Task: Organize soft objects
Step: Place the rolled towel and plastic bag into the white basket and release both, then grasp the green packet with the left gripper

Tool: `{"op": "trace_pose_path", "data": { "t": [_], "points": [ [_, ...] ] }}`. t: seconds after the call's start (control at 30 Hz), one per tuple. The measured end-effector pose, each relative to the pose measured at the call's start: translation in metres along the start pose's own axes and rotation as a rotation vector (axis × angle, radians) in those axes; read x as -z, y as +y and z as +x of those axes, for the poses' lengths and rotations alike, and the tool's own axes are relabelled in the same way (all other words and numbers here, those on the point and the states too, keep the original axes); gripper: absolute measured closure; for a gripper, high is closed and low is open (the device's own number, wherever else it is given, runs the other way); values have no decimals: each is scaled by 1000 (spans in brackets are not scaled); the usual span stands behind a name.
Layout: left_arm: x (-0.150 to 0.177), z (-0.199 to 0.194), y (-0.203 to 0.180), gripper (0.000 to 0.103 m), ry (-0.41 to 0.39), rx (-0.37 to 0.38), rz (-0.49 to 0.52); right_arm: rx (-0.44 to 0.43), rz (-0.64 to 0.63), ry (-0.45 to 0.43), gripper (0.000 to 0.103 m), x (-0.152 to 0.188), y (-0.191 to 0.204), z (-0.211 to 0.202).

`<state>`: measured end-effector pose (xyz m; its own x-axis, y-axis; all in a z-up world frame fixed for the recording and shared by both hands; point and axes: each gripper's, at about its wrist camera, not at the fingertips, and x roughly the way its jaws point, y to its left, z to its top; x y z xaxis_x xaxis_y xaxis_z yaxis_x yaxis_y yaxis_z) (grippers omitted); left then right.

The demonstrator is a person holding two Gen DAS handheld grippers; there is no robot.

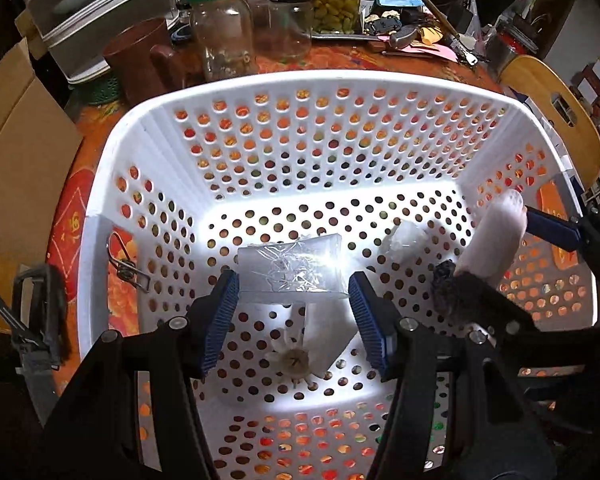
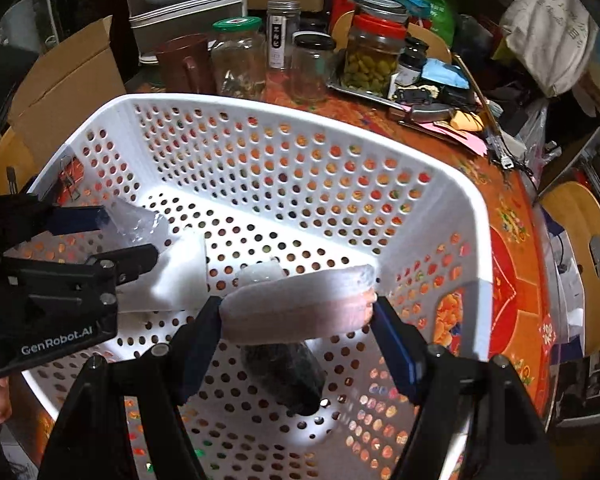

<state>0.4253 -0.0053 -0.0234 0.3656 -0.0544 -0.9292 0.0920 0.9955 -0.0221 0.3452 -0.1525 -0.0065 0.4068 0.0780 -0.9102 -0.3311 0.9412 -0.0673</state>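
A white perforated basket [image 1: 284, 92] stands on the orange table; it also shows in the right wrist view [image 2: 452, 184]. My left gripper [image 1: 294, 308] is open inside it, its jaws on either side of a clear plastic packet [image 1: 292, 268] without pressing it. Below lie a white cloth [image 1: 326, 332] and a small flower-like item [image 1: 294, 360]. My right gripper [image 2: 296, 320] is shut on a pale pink-white soft roll [image 2: 300, 304], held over the basket. A dark fuzzy object [image 2: 284, 372] lies under the roll. A crumpled clear wrap [image 1: 406, 240] lies on the basket floor.
Glass jars [image 1: 224, 28], a pickle jar [image 1: 336, 0], a brown jug [image 1: 140, 60] and clutter stand behind the basket. A cardboard box [image 1: 16, 140] is at the left, a wooden chair [image 1: 556, 112] at the right. A metal clip [image 1: 128, 268] hangs on the basket's left wall.
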Motion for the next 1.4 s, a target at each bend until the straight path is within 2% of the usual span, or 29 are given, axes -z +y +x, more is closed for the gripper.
{"op": "trace_pose_path", "data": {
  "t": [0.13,0.23,0.27,0.37,0.47,0.5,0.53,0.6,0.63,0.7,0.73,0.8,0.83,0.9,0.97,1.0,1.07,1.2,1.3,1.4],
  "points": [
    [3,-1,0,47,4,6,-8,8,-18,15,26,2,4,2],
    [5,-4,2,35,2,14,-26,-49,6,16,22,2,3,-3],
    [6,-6,2,34,-3,22,-28,-56,11,14,21,3,2,-6],
    [10,-18,1,33,-25,30,-25,-28,14,-43,21,10,0,-30],
    [22,-48,0,33,-92,52,-17,-54,48,-118,21,26,-12,-64],
    [31,-62,-3,32,-127,53,-5,-72,63,-149,21,36,-19,-79],
    [41,-77,-5,26,-163,51,11,-87,74,-174,21,46,-24,-90],
    [78,-113,-13,11,-259,61,41,-105,88,-225,19,78,-29,-114],
    [92,-122,-16,0,-285,69,47,-101,95,-242,18,93,-30,-122],
    [142,-142,-23,0,-351,130,64,-75,140,-272,15,135,-34,-134],
    [158,-144,-28,0,-357,157,67,-70,161,-288,14,155,-35,-137],
    [190,-137,-38,0,-343,213,72,-91,195,-314,7,195,-34,-134],
    [200,-127,-47,0,-323,231,83,-103,213,-308,7,210,-34,-128],
    [206,-99,-70,0,-259,205,128,-129,262,-281,7,235,-34,-108],
    [204,-74,-86,0,-205,172,128,-147,310,-258,7,253,-35,-92],
    [201,-61,-92,0,-179,179,118,-154,338,-240,7,261,-36,-84],
    [195,-44,-104,1,-144,210,121,-163,368,-222,7,273,-37,-73],
    [183,-24,-111,2,-126,183,79,-175,383,-225,7,283,-40,-70],
    [178,-17,-104,7,-111,193,30,-176,371,-232,7,285,-40,-71],
    [176,-19,-103,11,-128,169,25,-188,370,-239,7,285,-41,-71]
  ]
}}
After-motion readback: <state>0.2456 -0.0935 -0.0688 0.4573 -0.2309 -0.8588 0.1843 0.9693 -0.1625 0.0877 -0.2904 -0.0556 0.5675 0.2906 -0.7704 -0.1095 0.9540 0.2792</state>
